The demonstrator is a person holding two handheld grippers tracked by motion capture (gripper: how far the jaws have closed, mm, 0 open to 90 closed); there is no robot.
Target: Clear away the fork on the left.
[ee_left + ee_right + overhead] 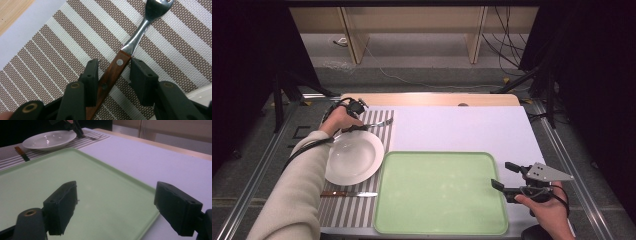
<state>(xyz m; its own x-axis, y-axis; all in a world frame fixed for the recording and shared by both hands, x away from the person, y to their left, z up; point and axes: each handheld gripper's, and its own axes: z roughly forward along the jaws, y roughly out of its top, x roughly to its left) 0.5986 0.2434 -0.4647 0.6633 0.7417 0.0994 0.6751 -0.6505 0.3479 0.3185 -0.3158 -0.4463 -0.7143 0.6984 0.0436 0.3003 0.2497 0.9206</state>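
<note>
Your right claw (115, 207): it is the nearest thing in the right gripper view; the jaws stand wide apart and hold nothing, and it hovers over the right edge of the green tray (439, 192).
Your left claw (113, 75): the jaws are partly open, one on each side of the wooden handle of the fork (120, 62); the left jaw looks to touch the handle and the right jaw stands just beside it, so it is not yet clamped.
Fork: it lies flat on the striped placemat (50, 57), at the far end of it, just behind the white plate (354, 157); its metal head points away from the claw.
Plate: it sits on the placemat, just left of the tray.
Knife (348, 194): it lies on the placemat on the near side of the plate.
Counter (462, 127): it carries the placemat at the left and the tray in the middle.
</note>
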